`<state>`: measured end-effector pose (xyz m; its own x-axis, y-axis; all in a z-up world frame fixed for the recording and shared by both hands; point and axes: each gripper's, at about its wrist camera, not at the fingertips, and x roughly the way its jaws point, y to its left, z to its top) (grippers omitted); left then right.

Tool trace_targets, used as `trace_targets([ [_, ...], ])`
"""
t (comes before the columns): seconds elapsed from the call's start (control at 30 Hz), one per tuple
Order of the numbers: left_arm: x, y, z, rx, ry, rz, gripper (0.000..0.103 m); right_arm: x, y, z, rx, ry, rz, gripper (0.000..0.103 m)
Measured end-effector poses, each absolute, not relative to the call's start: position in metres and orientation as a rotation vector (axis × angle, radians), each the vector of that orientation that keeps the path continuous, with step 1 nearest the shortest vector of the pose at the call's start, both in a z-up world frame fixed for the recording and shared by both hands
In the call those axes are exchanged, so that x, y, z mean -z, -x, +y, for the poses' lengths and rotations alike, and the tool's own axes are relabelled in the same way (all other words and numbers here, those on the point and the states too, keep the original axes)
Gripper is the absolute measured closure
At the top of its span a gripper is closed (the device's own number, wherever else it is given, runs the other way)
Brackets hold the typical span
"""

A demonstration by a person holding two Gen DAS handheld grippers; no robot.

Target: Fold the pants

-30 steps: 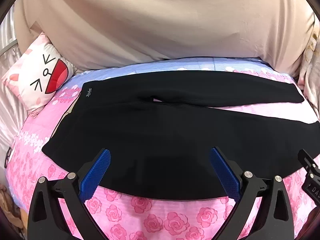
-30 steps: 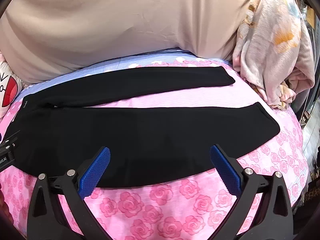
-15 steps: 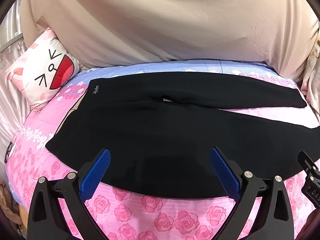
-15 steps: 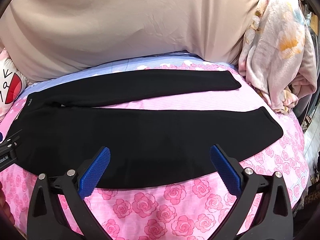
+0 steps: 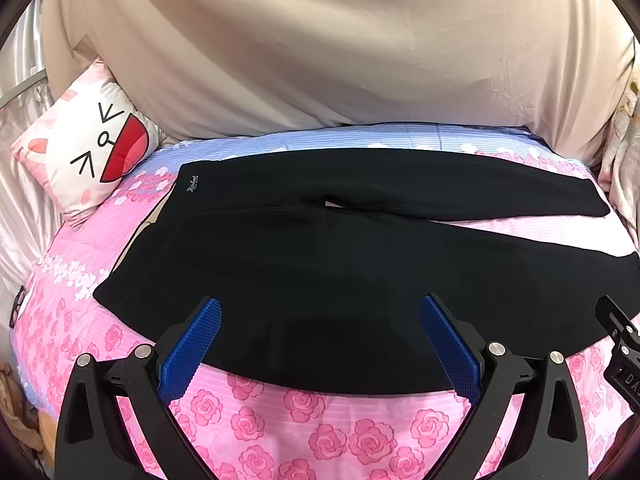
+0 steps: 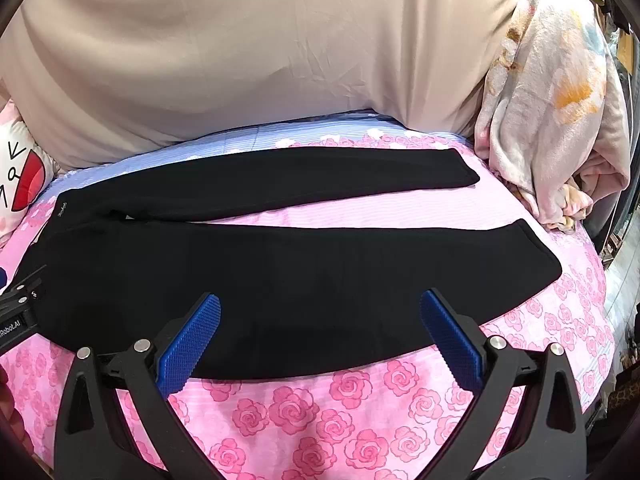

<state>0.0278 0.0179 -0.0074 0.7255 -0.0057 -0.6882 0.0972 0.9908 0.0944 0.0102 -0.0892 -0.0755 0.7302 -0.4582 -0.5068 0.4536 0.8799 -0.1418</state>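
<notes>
pants (image 5: 320, 264): black | bedsheet (image 5: 320, 420): pink, rose print | pillow (image 5: 88, 148): white, cartoon face | backdrop (image 5: 320, 40): beige

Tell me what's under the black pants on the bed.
The black pants lie flat on a pink rose-print bedsheet, which shows all around them and between the two legs. Whatever lies directly beneath the fabric is covered, so nothing else can be confirmed there.

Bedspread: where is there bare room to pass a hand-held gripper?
Free: the pink wedge between the pants legs, and the rose strip along the near edge. Crowded: cat pillow at the waistband end, crumpled blanket by the hems.
</notes>
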Motion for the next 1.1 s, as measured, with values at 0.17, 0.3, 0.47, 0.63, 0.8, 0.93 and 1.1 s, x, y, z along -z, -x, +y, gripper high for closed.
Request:
trace_targets([
  [0.17, 0.006, -0.0269, 0.0177, 0.054, -0.127, 0.754, 0.006, 0.0734, -0.0127, -0.0865, 0.501, 0.012, 0.556, 0.005],
  [0.3, 0.0051, -0.028, 0.0177, 0.051, -0.125, 0.754, 0.006, 0.073, -0.0142, -0.0855, 0.497, 0.012, 0.556, 0.005],
  [0.47, 0.0049, -0.0286, 0.016, 0.049, -0.127, 0.756, 0.006, 0.0733, -0.0151, -0.0849, 0.499, 0.016, 0.557, 0.005],
  [0.63, 0.0057, -0.0291, 0.0141, 0.048, -0.131, 0.756, 0.006, 0.0734, -0.0167, -0.0844, 0.501, 0.015, 0.557, 0.005],
  [0.8, 0.0055, -0.0297, 0.0138, 0.046, -0.13, 0.755, 0.006, 0.0735, -0.0162, -0.0845, 0.498, 0.017, 0.557, 0.005],
  [0.93, 0.0055, -0.03, 0.0128, 0.044, -0.13, 0.755, 0.006, 0.0738, -0.0164, -0.0841, 0.498, 0.018, 0.557, 0.005],
  [1.1, 0.006, -0.03, 0.012, 0.044, -0.131, 0.757, 0.006, 0.075, -0.0174, -0.0833, 0.497, 0.017, 0.559, 0.005],
])
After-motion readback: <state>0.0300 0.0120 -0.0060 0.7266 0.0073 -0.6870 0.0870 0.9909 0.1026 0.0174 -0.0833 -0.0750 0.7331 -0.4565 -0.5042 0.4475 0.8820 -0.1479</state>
